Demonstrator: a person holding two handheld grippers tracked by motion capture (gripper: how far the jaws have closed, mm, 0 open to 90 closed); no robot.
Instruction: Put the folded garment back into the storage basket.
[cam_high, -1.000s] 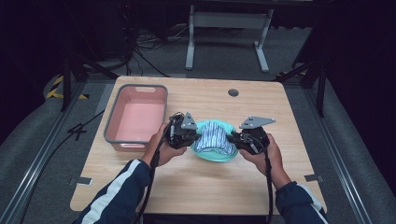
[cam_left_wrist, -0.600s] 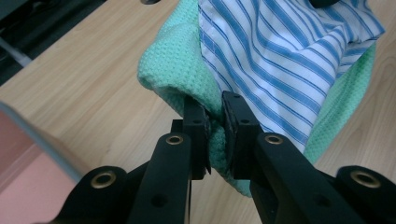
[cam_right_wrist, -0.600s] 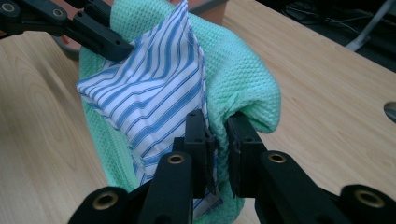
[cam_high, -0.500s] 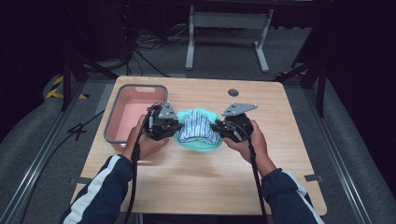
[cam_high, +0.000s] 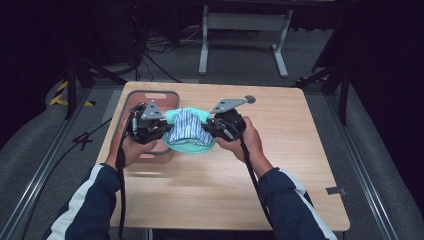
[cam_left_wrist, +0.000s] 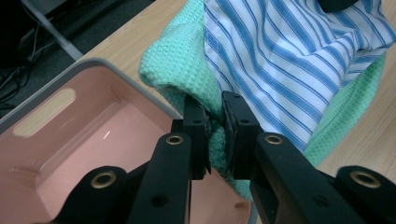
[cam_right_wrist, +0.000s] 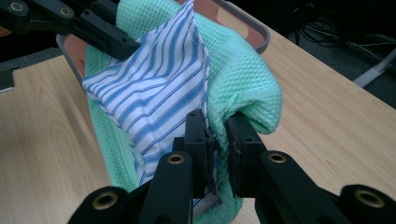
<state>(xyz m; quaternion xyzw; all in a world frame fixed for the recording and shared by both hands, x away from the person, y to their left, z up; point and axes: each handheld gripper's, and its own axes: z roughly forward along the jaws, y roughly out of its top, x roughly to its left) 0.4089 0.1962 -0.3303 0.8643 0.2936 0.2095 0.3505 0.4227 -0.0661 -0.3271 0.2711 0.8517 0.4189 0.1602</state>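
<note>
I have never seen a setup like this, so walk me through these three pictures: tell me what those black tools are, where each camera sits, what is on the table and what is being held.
There is no robot here. A person stands at a wooden table and holds a hand-operated tool with two black jaws in each hand: the left gripper and the right gripper.

The wide picture comes from a fixed camera above, looking down at the table. The other two come from small cameras riding on each gripper, looking along its own jaws.

On the table's left side sits a pink bin with a grey rim. Between the grippers hangs a green knitted cloth with a blue-and-white striped cloth lying on it.

Each gripper's jaws are shut on an edge of the green knitted cloth; the right one seems to pinch some striped fabric too.
</note>
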